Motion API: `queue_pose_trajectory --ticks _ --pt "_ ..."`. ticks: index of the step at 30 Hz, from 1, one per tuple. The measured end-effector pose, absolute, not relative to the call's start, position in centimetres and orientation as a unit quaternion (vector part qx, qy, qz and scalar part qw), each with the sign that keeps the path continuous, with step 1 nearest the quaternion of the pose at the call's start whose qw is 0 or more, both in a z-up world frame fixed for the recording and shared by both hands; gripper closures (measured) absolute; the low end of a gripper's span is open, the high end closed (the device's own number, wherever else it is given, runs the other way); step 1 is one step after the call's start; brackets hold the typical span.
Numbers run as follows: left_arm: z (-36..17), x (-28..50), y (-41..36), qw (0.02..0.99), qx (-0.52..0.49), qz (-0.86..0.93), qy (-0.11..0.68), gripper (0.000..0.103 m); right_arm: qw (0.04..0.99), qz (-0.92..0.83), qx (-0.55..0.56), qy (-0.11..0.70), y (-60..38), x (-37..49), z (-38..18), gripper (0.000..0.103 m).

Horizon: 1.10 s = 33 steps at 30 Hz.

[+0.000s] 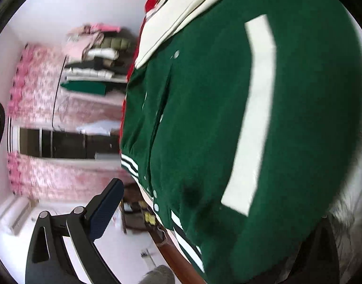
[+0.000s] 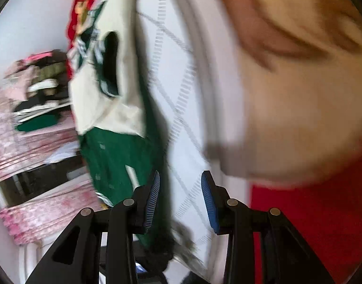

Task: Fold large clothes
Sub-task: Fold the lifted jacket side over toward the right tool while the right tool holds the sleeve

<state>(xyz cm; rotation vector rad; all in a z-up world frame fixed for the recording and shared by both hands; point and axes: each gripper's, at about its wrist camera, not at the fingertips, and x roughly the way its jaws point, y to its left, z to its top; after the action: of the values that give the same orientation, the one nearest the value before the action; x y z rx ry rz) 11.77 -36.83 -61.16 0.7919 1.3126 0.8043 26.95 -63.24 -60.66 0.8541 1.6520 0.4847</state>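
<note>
Left wrist | green jacket (image 1: 204, 130) | white stripe, no legible writing

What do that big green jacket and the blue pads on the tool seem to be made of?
The green jacket looks like a matte, felt-like woven cloth, perhaps wool blend: no shine, soft folds. Its striped hem looks like ribbed knit, and its round snaps look glossy, metal or plastic. The blue pads on the right tool look like ridged rubber or soft plastic, judging by fine grooves, though blur leaves that open.
</note>
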Motion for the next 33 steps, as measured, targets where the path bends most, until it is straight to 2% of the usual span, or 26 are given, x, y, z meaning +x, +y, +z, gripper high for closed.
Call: queue_pose_trajectory --ticks 2,3,4,5,6,7,9,10,11,15,16,17,18,21,26,33 --pt "-61.0 12.0 -36.5 0.65 0.335 0.357 0.581 0.002 0.572 0.239 0.384 0.684 -61.9 28.7 -61.1 0.058" --pt "-60.7 12.0 -36.4 0.656 0.327 0.35 0.583 0.006 0.575 0.244 0.387 0.679 -61.4 29.5 -61.2 0.049" --pt "-60.5 11.9 -36.3 0.663 0.315 0.339 0.589 0.021 0.577 0.252 0.39 0.672 -60.8 30.3 -61.4 0.045" --pt "-60.1 11.8 -36.3 0.672 0.298 0.322 0.596 0.04 0.577 0.262 0.393 0.667 -60.1 31.2 -61.7 0.045" --pt "-59.8 11.8 -36.3 0.681 0.285 0.305 0.602 0.05 0.578 0.263 0.395 0.664 -59.6 32.1 -62.0 0.045" --pt "-59.5 11.8 -36.5 0.688 0.273 0.287 0.608 0.07 0.577 0.265 0.401 0.661 -59.1 32.8 -62.4 0.045" --pt "-58.8 11.7 -37.1 0.696 0.265 0.269 0.611 0.078 0.57 0.268 0.418 0.655 -58.0 34.3 -63.2 0.043" --pt "-58.3 11.7 -37.1 0.7 0.26 0.263 0.611 0.084 0.569 0.267 0.423 0.652 -57.6 34.9 -63.5 0.036" --pt "-57.7 11.7 -36.9 0.705 0.253 0.258 0.61 0.087 0.567 0.267 0.436 0.646 -57.2 35.6 -63.9 0.036" --pt "-56.1 11.8 -35.8 0.724 0.227 0.243 0.604 0.091 0.552 0.253 0.483 0.63 -56.1 37.3 -64.8 0.036" --pt "-55.8 11.8 -35.5 0.729 0.223 0.238 0.601 0.092 0.555 0.248 0.487 0.628 -55.5 37.7 -64.8 0.04" --pt "-55.3 11.9 -35.1 0.736 0.213 0.231 0.599 0.092 0.56 0.237 0.479 0.633 -54.9 38.1 -64.7 0.047" --pt "-55.0 11.9 -34.6 0.74 0.208 0.223 0.599 0.092 0.566 0.228 0.471 0.637 -54.3 38.3 -64.5 0.066" --pt "-53.6 12.2 -32.8 0.752 0.186 0.202 0.6 0.092 0.584 0.196 0.452 0.645 -52.9 38.4 -62.9 0.083" --pt "-49.6 12.0 -28.2 0.769 0.124 0.161 0.605 0.092 0.621 0.188 0.417 0.637 -50.1 39.1 -55.3 0.086" --pt "-44.6 12.9 -18.3 0.781 0.024 0.126 0.611 0.092 0.67 0.184 0.344 0.631 -39.3 42.1 -43.8 0.087"
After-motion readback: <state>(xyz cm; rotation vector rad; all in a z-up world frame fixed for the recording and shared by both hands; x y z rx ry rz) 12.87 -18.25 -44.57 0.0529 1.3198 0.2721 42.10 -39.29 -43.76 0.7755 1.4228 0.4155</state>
